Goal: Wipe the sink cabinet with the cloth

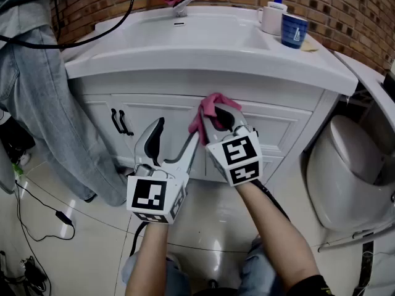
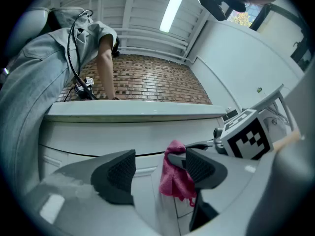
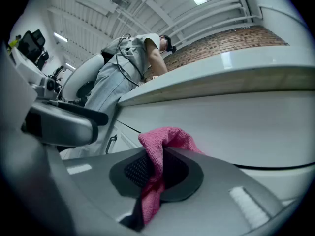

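Right gripper (image 3: 155,168): jaws clamped on pink cloth (image 3: 166,137), bunch protruding past tips, likely so fabric, not jaw, meets sink cabinet (image 1: 271,125). Cloth at cabinet's upper front, just below basin rim (image 1: 203,60); contact not confirmed. Left gripper (image 1: 174,142): jaws wide apart, empty, held beside. Both forearms extended forward, right higher.

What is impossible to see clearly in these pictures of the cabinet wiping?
- Head view: whether the cloth touches the cabinet; the right gripper covers that spot.
- Head view: the faucet, cut off by the top edge.
- Head view: print on the blue cup, too small.
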`<state>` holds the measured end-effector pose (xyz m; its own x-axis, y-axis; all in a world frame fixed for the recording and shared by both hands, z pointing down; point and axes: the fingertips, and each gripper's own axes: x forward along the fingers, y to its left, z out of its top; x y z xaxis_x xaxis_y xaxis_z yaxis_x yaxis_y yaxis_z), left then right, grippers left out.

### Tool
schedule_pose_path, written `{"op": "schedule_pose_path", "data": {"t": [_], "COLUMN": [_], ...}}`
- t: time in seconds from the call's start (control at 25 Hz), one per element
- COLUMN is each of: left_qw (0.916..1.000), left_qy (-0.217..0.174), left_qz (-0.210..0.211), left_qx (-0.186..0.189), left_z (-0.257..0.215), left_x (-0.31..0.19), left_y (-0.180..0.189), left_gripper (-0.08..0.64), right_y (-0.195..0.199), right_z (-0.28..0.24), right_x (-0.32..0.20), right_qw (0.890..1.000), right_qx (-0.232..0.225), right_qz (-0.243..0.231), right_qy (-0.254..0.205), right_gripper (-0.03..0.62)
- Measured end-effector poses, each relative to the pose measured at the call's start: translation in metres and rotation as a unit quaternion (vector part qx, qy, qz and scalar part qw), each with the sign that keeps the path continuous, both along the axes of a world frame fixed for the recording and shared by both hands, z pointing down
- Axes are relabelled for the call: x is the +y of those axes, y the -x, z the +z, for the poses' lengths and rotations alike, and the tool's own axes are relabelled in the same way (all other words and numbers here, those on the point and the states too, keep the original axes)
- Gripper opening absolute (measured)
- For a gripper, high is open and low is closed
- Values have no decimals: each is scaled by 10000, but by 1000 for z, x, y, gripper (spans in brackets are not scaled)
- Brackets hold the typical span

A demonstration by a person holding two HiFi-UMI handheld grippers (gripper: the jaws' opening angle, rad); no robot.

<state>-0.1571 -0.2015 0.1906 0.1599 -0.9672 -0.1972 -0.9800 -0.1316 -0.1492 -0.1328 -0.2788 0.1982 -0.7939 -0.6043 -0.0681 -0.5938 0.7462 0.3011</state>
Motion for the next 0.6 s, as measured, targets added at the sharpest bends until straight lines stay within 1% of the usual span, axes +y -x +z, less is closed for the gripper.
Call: {"op": "schedule_pose_path", "data": {"t": [0.16, 0.28, 0.44, 0.6], "left_qw": [9995, 9990, 9981, 9973], "left_qy": [160, 328, 410, 454], "left_qz": [103, 242, 408, 546], "left_qx": [-247, -209, -203, -194], "left_z": [13, 24, 29, 32], "left_x": [-7, -12, -15, -16], "left_y": [7, 4, -4, -16], "left_gripper": [324, 324, 324, 324], "right_y": [-8, -27, -76, -148], "right_z": [0, 3, 3, 6], "right_x": [-3, -4, -12, -25], "right_qw": [9997, 9991, 9966, 9890], "right_qx": [-14, 35, 68, 10], "right_qz": [189, 387, 809, 1474], "right_qy": [-127, -165, -158, -75], "right_gripper": [26, 26, 26, 26]}}
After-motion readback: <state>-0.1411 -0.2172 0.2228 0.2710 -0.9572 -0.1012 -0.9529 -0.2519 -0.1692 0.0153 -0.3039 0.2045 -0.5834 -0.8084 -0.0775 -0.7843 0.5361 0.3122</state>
